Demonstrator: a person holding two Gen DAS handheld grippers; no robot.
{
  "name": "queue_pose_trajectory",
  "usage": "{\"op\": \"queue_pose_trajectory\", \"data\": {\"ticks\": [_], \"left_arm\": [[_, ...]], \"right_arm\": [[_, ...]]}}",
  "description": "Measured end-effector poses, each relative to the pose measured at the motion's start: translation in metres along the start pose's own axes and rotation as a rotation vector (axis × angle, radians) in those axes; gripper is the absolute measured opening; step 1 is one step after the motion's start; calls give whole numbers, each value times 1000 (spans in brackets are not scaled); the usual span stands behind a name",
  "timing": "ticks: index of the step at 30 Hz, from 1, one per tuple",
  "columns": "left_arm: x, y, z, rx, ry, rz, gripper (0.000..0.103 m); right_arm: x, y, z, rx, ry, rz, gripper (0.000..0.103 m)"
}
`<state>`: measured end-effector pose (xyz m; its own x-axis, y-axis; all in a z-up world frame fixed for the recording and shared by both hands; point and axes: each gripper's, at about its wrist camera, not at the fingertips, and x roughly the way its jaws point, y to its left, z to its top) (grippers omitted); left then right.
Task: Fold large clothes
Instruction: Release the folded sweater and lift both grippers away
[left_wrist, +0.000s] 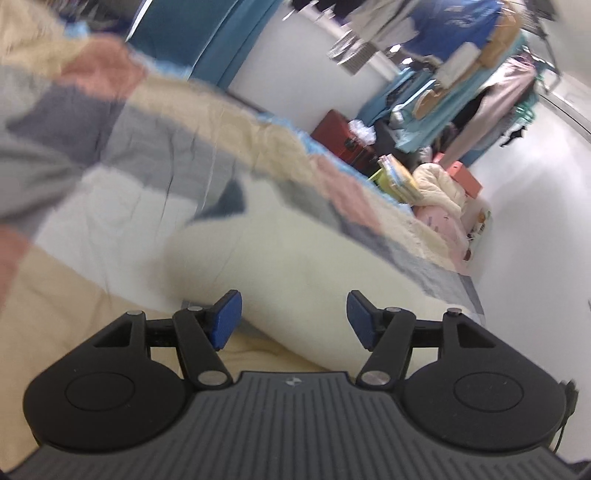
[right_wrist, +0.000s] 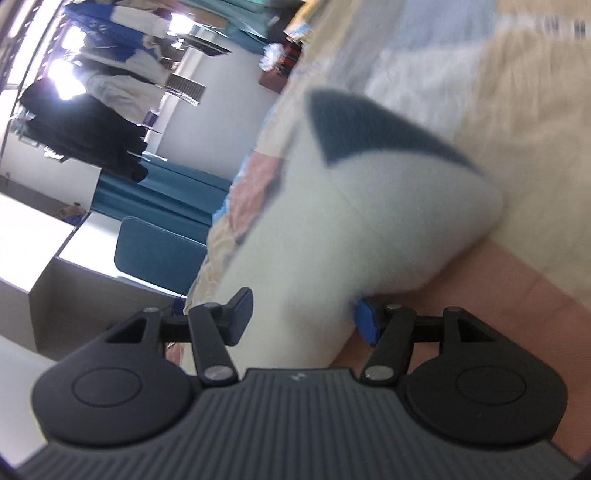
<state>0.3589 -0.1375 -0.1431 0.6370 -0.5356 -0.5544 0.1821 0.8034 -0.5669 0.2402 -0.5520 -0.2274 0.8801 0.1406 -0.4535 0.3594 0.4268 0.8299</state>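
Two blue pads of the left hand-held gripper (left_wrist: 293, 317) stood apart at lower centre, cream garment (left_wrist: 295, 251) lying between and beyond them. Likewise spread, the right hand-held gripper (right_wrist: 303, 315) straddled that garment's pale fold. Around it lay a patchwork bedspread (left_wrist: 155, 122) on the bed; clothes rack (left_wrist: 480, 74) upper right.

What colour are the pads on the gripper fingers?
Blue pads on black arms, clearest in the left wrist view.
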Motion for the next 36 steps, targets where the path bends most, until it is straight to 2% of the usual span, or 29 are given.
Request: {"op": "queue_pose_trajectory", "data": {"ticks": [9,15,19,25,31,36], "left_arm": [[-124,-85,10,257,-105,33,68],[-205,-124,-7,393,-198,33,68],[-242,-135,-28,451,-229,19,68],[-277,-144,-69,527,-270,32,68],[-293,-150,-110,641,-311,33,69],[-293,-140,-134,673,-321,32,69]], "right_arm": [[-109,94,-21,-271,-106,120,61],[-187,149,-61,-570,-239,141,62],[-225,160,-87,-675,-281,167,62],[-256,164,-140,-898,-367,65,62],[-271,146,-172,-940,-363,80,62],[-269,121,-187,-933,-342,74,61]]}}
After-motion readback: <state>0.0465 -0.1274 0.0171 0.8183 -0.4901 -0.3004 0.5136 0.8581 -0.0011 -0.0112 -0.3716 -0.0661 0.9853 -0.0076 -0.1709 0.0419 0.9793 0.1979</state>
